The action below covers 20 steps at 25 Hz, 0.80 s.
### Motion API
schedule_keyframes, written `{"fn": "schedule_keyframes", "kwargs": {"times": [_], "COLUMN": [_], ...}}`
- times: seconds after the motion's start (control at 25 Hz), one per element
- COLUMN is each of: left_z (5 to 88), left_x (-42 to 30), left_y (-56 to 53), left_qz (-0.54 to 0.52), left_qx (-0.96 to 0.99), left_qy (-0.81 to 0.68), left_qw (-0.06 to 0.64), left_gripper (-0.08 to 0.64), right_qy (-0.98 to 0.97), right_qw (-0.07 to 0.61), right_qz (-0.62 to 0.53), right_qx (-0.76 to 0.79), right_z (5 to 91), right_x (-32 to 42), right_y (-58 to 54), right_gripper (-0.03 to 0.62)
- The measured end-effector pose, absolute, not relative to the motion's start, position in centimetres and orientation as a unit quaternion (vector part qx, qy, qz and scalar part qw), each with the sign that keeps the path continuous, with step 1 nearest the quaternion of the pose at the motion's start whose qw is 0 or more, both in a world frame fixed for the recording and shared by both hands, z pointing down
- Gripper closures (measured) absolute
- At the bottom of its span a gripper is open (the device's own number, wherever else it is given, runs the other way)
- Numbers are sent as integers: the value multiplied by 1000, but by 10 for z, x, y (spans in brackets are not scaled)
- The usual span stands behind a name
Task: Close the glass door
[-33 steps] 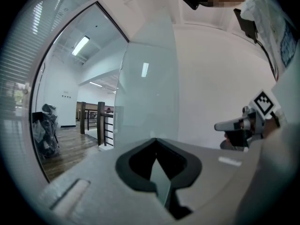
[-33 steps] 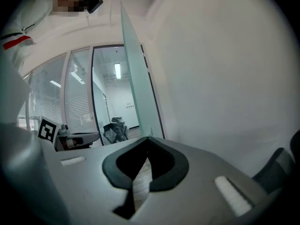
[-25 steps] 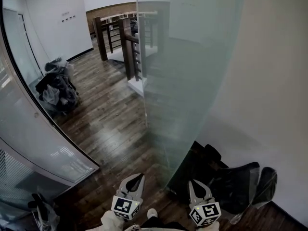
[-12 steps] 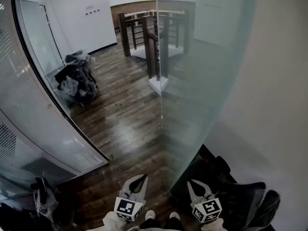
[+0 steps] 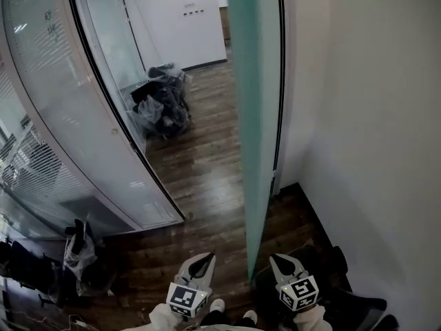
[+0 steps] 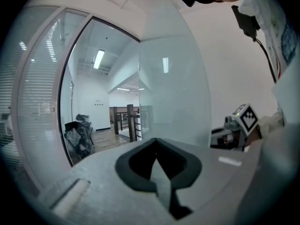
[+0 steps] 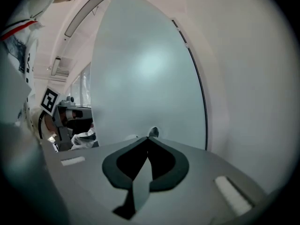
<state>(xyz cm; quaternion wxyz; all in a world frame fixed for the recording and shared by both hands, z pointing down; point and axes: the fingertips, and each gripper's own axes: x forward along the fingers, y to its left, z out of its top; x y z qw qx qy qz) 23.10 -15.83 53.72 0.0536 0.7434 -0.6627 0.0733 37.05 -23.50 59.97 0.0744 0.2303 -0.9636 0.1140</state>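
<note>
Well, from the head view, the glass door (image 5: 258, 116) stands almost edge-on, a tall frosted pane running away from the person over the dark wooden floor (image 5: 200, 178). The left tongs (image 5: 203, 259) sit low, just left of the door's near edge. The right tongs (image 5: 279, 261) sit just right of it, between the door and the white wall (image 5: 372, 116). Both look pinched together, with nothing in them. Well to the left of the door runs a curved glass partition (image 5: 89, 136), and a heap of dark bags (image 5: 162, 105) lies against it further off.

From the left gripper view, the left tongs (image 6: 156, 140) have their tips meeting and nothing between them. The door fills the middle of the picture just ahead. To the right of the door, the marker cube (image 6: 247, 117) of the other gripper shows; to its left are the bags and a wooden railing (image 6: 126, 123) in the distance.

From the right gripper view, the right tongs (image 7: 149, 138) are also closed tight and empty. Their tips are close to the pane, though whether they touch it I cannot tell. A black strip (image 7: 199, 93) runs along the door's far edge, beside the wall.
</note>
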Motion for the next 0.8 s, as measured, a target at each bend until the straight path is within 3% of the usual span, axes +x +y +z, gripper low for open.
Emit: {"fn": "schedule_keyframes", "kwargs": {"times": [0.16, 0.24, 0.32, 0.44, 0.52, 0.72, 0.8], "left_z": [538, 539, 539, 537, 536, 538, 536], "left_x": [229, 226, 222, 214, 211, 204, 200], "left_y": [-150, -146, -142, -138, -134, -127, -125], "left_qz": [77, 74, 72, 70, 70, 71, 68], "left_qx": [721, 711, 700, 686, 679, 666, 662], "left_qy": [-686, -696, -706, -720, -727, -738, -743], "left_qw": [63, 71, 77, 76, 75, 75, 76], "left_gripper": [558, 558, 558, 558, 558, 558, 558], "right_qy": [-975, -978, -983, -988, -990, -993, -993], "right_qw": [74, 81, 86, 91, 92, 112, 119], "right_qz": [117, 116, 108, 92, 84, 42, 23], "right_qx": [175, 152, 124, 84, 58, 11, -5], "right_z": [614, 621, 622, 621, 624, 630, 628], "right_x": [357, 352, 344, 332, 323, 303, 296], "right_y": [-246, -250, -251, -252, -249, -245, -241], "right_gripper": [593, 547, 457, 435, 381, 374, 415]}}
